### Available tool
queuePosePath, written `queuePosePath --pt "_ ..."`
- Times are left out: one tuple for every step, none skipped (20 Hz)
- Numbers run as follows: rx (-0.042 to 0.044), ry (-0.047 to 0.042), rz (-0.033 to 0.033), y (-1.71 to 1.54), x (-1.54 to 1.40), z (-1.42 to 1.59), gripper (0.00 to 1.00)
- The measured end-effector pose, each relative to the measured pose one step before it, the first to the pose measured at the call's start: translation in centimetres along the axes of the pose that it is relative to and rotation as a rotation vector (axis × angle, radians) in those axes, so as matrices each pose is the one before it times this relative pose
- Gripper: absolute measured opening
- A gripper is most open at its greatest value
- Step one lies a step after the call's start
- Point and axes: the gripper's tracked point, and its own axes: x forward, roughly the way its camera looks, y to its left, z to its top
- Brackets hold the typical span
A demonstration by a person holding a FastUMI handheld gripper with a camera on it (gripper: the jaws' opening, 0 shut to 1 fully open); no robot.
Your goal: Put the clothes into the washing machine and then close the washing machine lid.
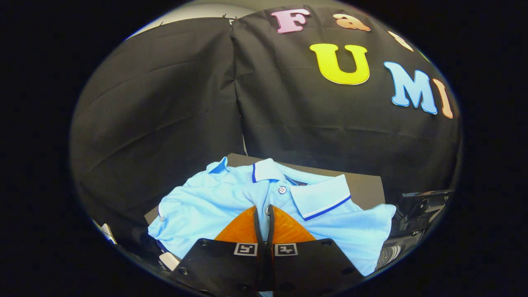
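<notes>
Pressed nearly together, my fingers (264, 212) leave only a thin slit between them, and whether any cloth of the shirt is pinched in that slit I cannot tell. Their tips sit over the front of a light blue polo shirt (214, 206), right below its white button (282, 190). The shirt lies spread on a dark table (365, 187), its collar (319, 196) trimmed with a dark blue line and turned away from me, one sleeve reaching out to my right. Beyond the shirt hangs the booth's black cloth wall (165, 103). Just past the right sleeve, near the table's edge, I see a dark machine part (416, 214) with a ribbed grey piece below it; what it is I cannot tell.
</notes>
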Motion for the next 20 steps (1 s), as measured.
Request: queuePosePath --pt "0.00810 -0.02980 -0.00038 -0.198 -0.379 0.654 0.01" --pt "-0.00038 -0.01212 0.00971 -0.028 -0.374 0.329 0.01" --pt "-0.00314 -0.02073 0.00623 0.032 -0.358 0.200 0.01" --pt "-0.01079 -0.01736 0.00317 -0.094 -0.502 0.247 0.01" --pt "-0.01638 -0.01143 0.00309 -0.060 -0.554 0.208 0.01" --pt "-0.01847 -0.01419 -0.00046 -0.098 -0.433 0.395 0.01" --pt "-0.01684 -0.00794 -0.00345 -0.153 -0.601 0.119 0.01" --pt "-0.01832 -0.02703 -0.00233 -0.171 -0.538 0.681 0.01" --pt "-0.01075 -0.02496 -0.01049 -0.358 -0.585 0.361 0.01" --pt "0.00227 -0.01256 -0.00647 -0.436 -0.583 0.293 0.01" --pt "0.01407 -0.01223 -0.00196 -0.473 -0.480 0.107 0.02" --pt "0.01389 -0.00694 -0.00879 -0.458 -0.411 0.167 0.02" --pt "0.00776 -0.00129 -0.01082 -0.661 -0.426 0.166 0.01" --pt "0.00392 -0.00355 -0.01066 -0.757 -0.477 0.268 0.01" --pt "0.00332 -0.00371 -0.01130 -0.680 -0.410 0.092 0.01" --pt "0.00329 -0.00360 -0.00801 -0.750 -0.492 0.114 0.02" --pt "0.00042 -0.00744 -0.01769 -0.906 -0.544 0.073 0.01" --pt "-0.00705 -0.00545 -0.01922 -0.997 -0.533 0.131 0.01" --pt "-0.00714 -0.00406 -0.01686 -0.849 -0.524 -0.010 0.01" --pt "-0.00334 -0.00081 -0.01340 -0.801 -0.436 0.030 0.01"
